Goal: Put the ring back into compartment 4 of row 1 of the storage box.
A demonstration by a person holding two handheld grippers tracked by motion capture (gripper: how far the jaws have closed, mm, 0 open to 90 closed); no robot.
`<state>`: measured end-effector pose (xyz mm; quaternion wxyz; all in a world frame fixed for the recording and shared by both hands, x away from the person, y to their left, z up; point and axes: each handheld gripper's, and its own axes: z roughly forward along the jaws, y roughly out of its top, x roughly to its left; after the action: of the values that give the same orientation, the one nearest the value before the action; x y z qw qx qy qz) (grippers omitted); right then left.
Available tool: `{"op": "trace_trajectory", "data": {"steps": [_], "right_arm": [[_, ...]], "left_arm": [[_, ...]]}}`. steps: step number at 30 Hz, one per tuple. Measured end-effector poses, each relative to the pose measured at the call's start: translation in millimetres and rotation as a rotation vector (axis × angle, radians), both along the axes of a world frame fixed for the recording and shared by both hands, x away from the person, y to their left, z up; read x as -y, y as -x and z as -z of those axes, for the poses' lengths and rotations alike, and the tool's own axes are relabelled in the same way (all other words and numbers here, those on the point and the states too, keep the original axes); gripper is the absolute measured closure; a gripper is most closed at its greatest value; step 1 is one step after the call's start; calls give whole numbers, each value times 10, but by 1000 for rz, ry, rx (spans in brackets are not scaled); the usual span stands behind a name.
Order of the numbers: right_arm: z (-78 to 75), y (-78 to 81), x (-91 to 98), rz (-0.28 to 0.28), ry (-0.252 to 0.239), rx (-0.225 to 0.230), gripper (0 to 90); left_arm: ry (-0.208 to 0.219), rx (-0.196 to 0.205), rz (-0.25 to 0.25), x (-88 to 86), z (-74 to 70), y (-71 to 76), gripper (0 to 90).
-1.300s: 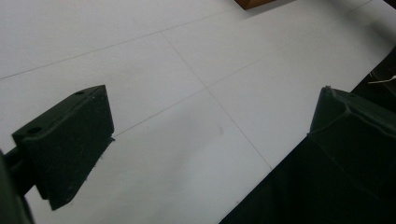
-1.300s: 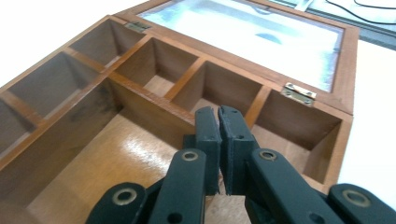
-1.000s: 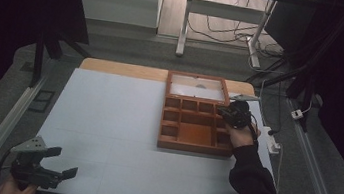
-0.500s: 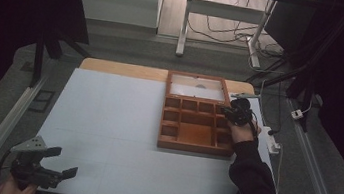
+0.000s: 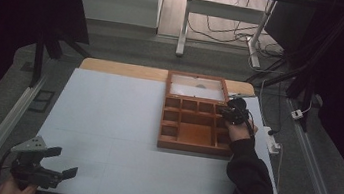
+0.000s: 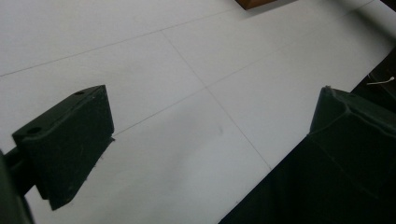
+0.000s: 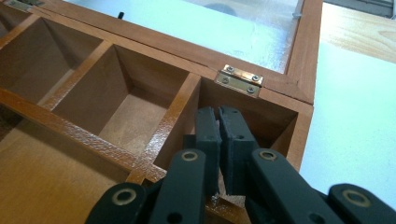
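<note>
So the right gripper (image 7: 218, 116) sits with its jaws pressed together, nothing visible between them, tips dipped into the far right corner compartment of the wooden box (image 5: 190, 134), just below the brass hinge (image 7: 239, 79). The box is right of centre in the high view, its glass-panelled lid (image 5: 197, 86) folded flat behind it.

My guess at the risk: that compartment is tight, so any sideways swing could knock the divider (image 7: 168, 126) or the outer wall and shove the whole box, which sits close to the right edge of the table (image 5: 106, 118). Lifting straight up looks safest.

The left gripper (image 5: 41, 170) is at the lower left of the high view, jaws wide apart and empty, right at the table's near edge. Loads of bare surface between it and the box.
</note>
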<state>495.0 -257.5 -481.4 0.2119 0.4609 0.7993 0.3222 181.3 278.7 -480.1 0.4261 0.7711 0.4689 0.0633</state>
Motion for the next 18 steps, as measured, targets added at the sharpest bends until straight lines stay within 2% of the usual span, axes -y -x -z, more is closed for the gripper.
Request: {"op": "trace_trajectory", "data": {"steps": [12, 18], "right_arm": [[60, -36, -4, 3, 16, -23, 867], [56, -41, 16, 0, -3, -39, 836]], "left_arm": [[-2, 2, 2, 3, 0, 2, 1], [-2, 3, 3, 2, -1, 3, 1]]}}
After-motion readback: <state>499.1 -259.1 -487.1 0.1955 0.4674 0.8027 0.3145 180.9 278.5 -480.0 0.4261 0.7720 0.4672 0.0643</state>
